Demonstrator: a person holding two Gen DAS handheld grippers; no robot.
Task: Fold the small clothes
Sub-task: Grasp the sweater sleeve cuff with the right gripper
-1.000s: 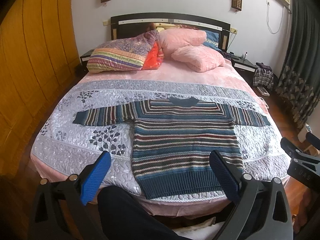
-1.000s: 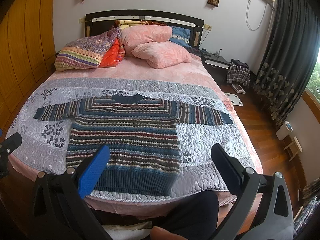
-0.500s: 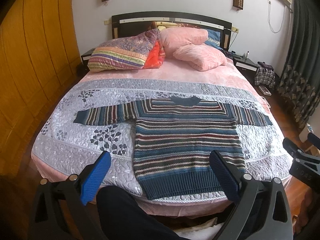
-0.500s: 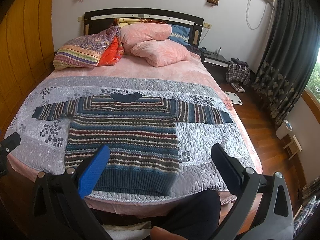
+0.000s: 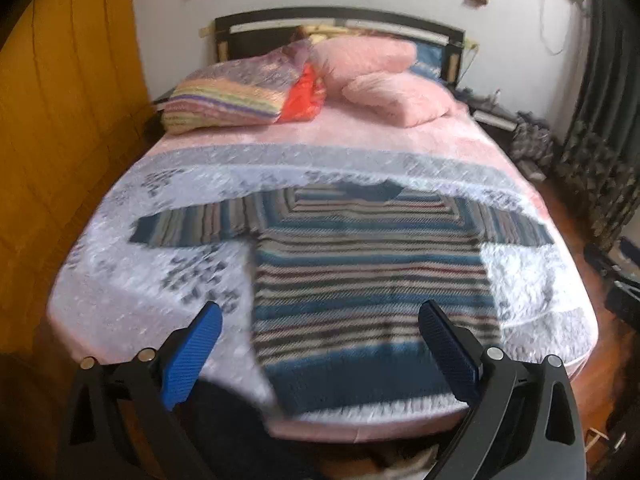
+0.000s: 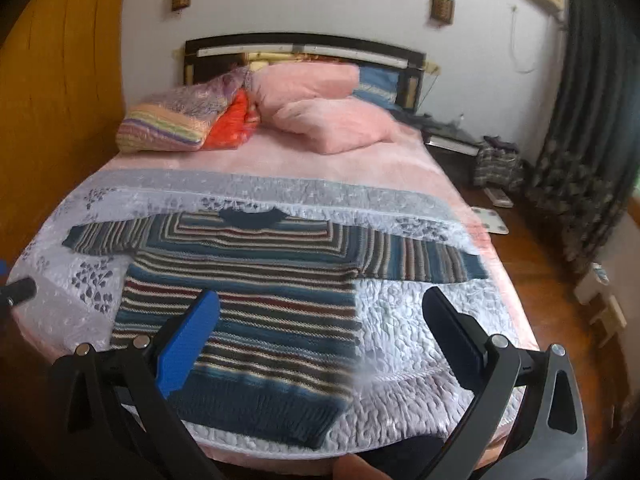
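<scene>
A striped knit sweater (image 5: 360,280) (image 6: 248,300) lies flat on the grey quilted bedspread, sleeves spread out to both sides, dark blue hem toward me. My left gripper (image 5: 320,320) hangs open over the near edge of the bed, above the sweater's lower left part, holding nothing. Over the sweater's lower right side my right gripper (image 6: 320,312) stands open too, empty. Both views are blurred by motion. The left gripper's tip (image 6: 18,290) shows at the right wrist view's left edge.
Pink pillows (image 5: 380,76) and a folded striped quilt (image 5: 232,100) lie at the headboard. A wooden wardrobe (image 5: 60,120) lines the left. A nightstand (image 6: 452,140), a bag (image 6: 496,168), a white scale (image 6: 490,222) and dark curtains (image 6: 580,120) stand right. A person's dark-clad leg (image 5: 224,432) is below.
Both grippers have moved forward toward the bed; the sweater looks larger and closer and the views are blurred. The sweater has not moved. Both grippers stay open.
</scene>
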